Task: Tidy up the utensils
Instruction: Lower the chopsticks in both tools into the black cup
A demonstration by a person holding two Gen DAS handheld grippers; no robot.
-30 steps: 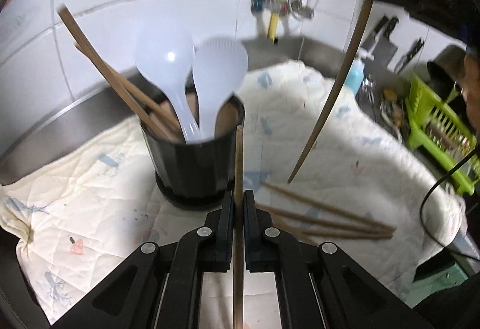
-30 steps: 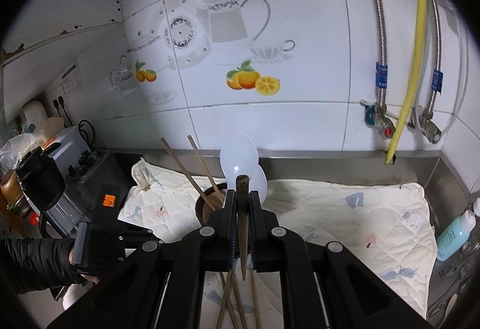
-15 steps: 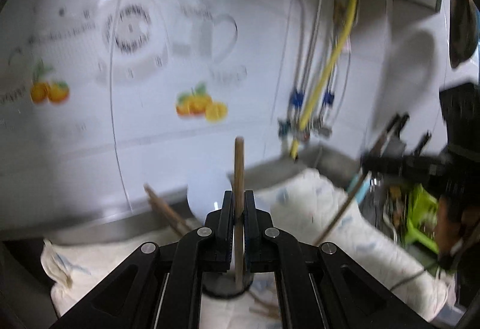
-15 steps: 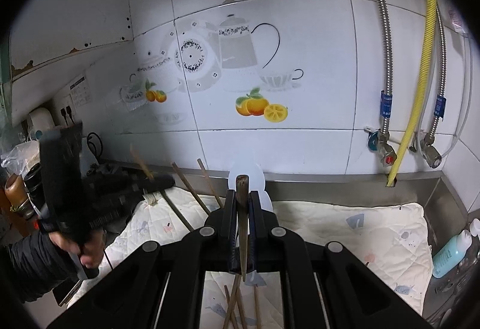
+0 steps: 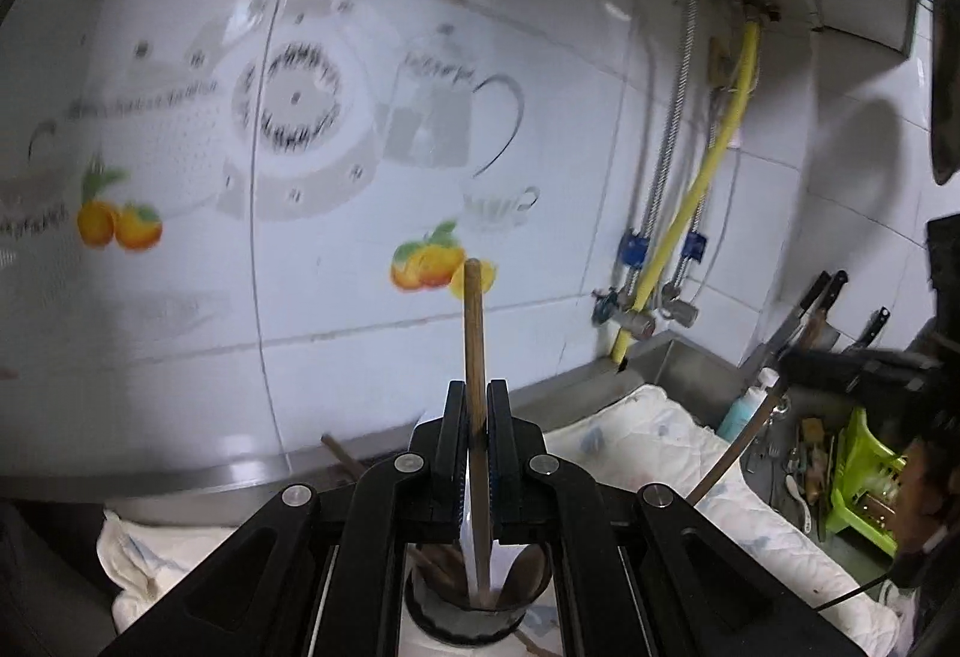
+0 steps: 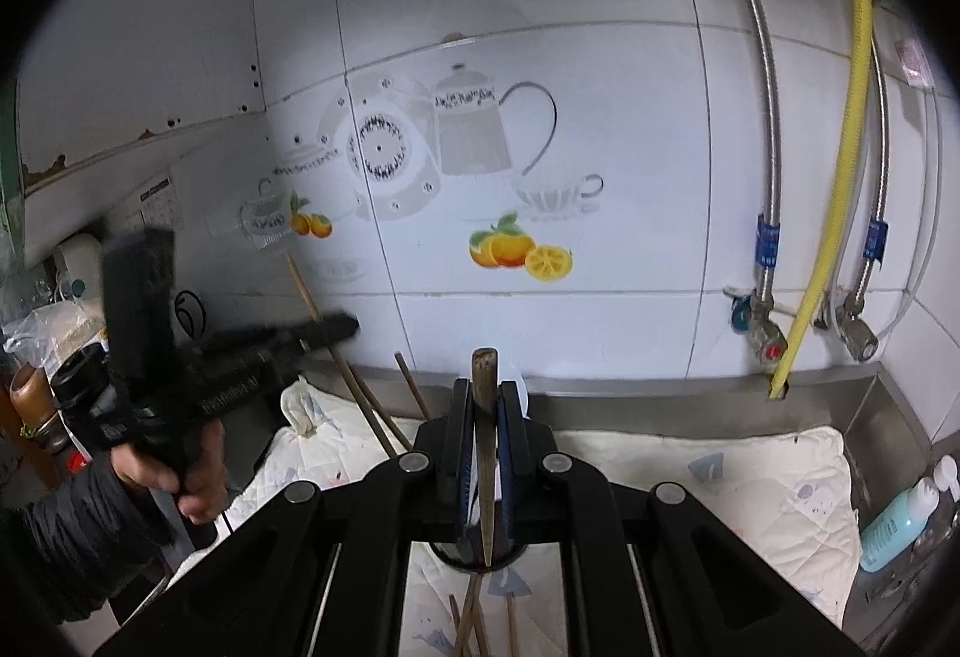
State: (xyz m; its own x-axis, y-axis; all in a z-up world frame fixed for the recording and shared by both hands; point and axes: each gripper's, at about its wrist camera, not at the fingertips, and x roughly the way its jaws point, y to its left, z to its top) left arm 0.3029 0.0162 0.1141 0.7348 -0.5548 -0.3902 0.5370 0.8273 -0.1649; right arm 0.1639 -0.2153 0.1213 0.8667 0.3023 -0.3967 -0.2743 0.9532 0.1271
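Note:
My left gripper (image 5: 477, 405) is shut on a wooden chopstick (image 5: 474, 333) that stands upright, its lower end over the black utensil holder (image 5: 468, 618) just below my fingers. The holder contains brown chopsticks and a white spoon handle. My right gripper (image 6: 485, 405) is shut on a dark chopstick (image 6: 485, 417), held upright above the holder (image 6: 474, 561), which is mostly hidden behind my fingers. The left gripper also shows in the right wrist view (image 6: 342, 324), held by a hand at the left. Loose chopsticks (image 6: 474, 621) lie on the cloth below.
A pale quilted cloth (image 6: 750, 483) covers the steel counter. The tiled wall with pipes and a yellow hose (image 6: 834, 177) stands close behind. A blue bottle (image 6: 894, 522) is at the right edge. A green rack (image 5: 858, 471) and knives (image 5: 816, 303) are at the far right.
My left gripper has tilted up and risen, bringing its chopstick upright over the holder. My right gripper has tilted up slightly, still gripping its chopstick.

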